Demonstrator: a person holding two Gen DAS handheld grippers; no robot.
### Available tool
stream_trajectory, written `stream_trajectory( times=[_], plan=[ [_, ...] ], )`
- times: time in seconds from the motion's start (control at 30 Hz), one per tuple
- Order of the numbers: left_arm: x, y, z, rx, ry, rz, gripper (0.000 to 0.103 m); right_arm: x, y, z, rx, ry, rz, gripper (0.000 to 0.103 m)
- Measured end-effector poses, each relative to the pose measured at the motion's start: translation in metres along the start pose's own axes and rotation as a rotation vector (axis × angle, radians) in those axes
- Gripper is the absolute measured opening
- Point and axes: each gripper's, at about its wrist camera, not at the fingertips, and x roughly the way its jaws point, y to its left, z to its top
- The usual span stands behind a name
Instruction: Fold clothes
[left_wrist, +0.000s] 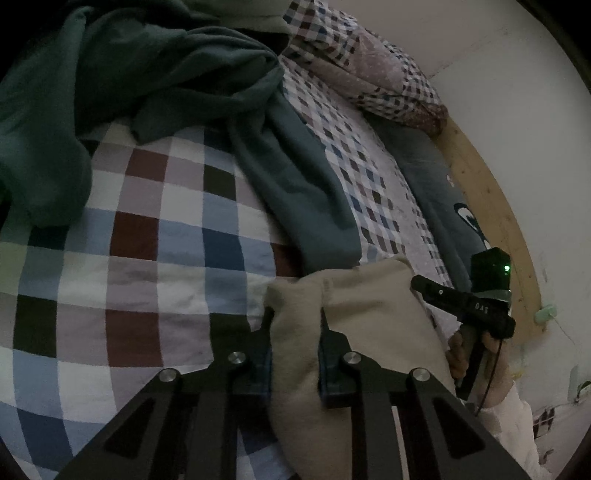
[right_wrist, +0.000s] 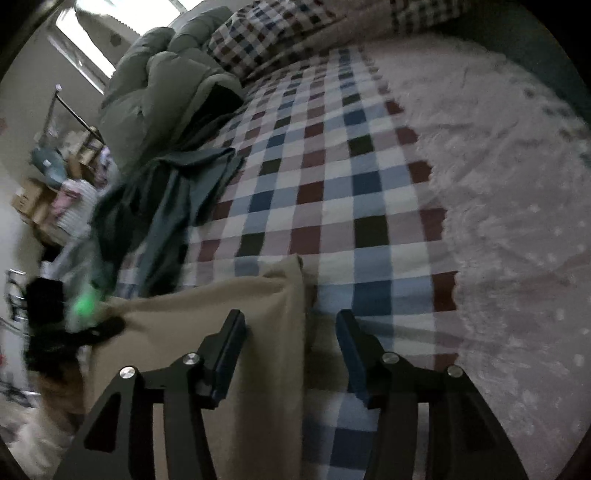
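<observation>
Beige cloth (left_wrist: 373, 317) lies on the checked bedspread (left_wrist: 147, 236), and the left gripper (left_wrist: 295, 350) is clamped on a bunched fold of it. Over in the right wrist view, the right gripper (right_wrist: 291, 354) stands with jaws apart, the cloth's edge between them but unpressed. Dark green clothes (left_wrist: 155, 70) are heaped at eleven o'clock.

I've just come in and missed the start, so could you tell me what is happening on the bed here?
A person is folding clothes on a bed with a checked bedsheet, using a hand-held gripper in each hand. The left hand-held gripper is shut on a bunched part of a beige garment. The right hand-held gripper stands open, with the beige garment's edge between its fingers but not pinched. A heap of dark green clothes lies further up the bed, unfolded.
</observation>
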Motion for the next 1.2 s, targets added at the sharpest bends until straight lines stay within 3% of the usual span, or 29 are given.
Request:
stream_trajectory(
  times=[0.17, 0.47, 0.53, 0.57, 0.6, 0.63, 0.83, 1.2],
  plan=[
    [0.001, 0.001, -0.001, 0.017, -0.003, 0.001, 0.019, 0.016, -0.01, 0.005, 0.01, 0.067, 0.131, 0.058],
    [0.0, 0.001, -0.003, 0.035, -0.012, 0.007, 0.019, 0.037, 0.002, 0.014, -0.071, 0.113, 0.117, 0.058],
    [-0.001, 0.0, -0.004, 0.038, -0.015, 0.01, 0.019, 0.037, 0.003, 0.012, -0.088, 0.115, 0.11, 0.05],
    [-0.001, -0.001, -0.004, 0.04, -0.016, 0.013, 0.018, 0.037, 0.004, 0.011, -0.097, 0.118, 0.107, 0.032],
    [-0.002, -0.002, -0.004, 0.041, -0.019, 0.017, 0.018, 0.038, 0.007, 0.009, -0.112, 0.119, 0.102, 0.02],
    [-0.003, -0.004, -0.004, 0.042, -0.023, 0.022, 0.018, 0.038, 0.011, 0.007, -0.128, 0.12, 0.095, 0.02],
    [-0.019, -0.03, -0.01, 0.116, -0.078, 0.074, 0.017, 0.01, 0.032, -0.007, -0.193, -0.011, 0.002, 0.013],
    [-0.095, -0.123, -0.051, 0.355, -0.294, 0.141, 0.016, -0.11, 0.107, -0.05, -0.328, -0.322, -0.163, 0.013]
  ],
)
